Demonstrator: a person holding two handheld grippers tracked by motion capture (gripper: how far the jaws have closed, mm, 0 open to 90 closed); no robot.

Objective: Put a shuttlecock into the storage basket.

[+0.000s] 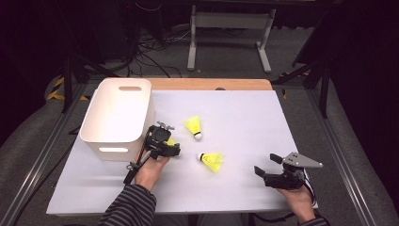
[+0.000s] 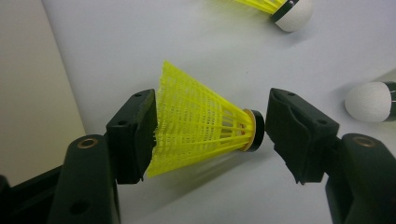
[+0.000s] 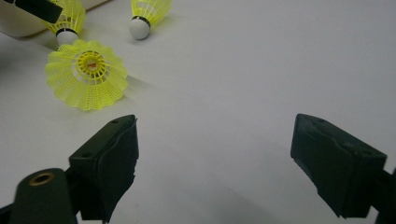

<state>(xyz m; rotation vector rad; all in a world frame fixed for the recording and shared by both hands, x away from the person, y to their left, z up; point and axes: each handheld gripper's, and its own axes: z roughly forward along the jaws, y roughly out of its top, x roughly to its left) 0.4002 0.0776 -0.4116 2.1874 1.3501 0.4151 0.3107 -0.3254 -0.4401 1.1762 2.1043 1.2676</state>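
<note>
Shuttlecock (image 2: 205, 126) lies sideways on the tabletop (image 1: 244, 113) between our left gripper (image 1: 165, 147) jaws, skirt against one pad, cork end just off the other, so not gripped. It sits just beside the white bin (image 1: 117, 115). Our left hand angles forward. Our right gripper (image 1: 268, 165) rests low, pointing left, jaws wide, empty.
</note>
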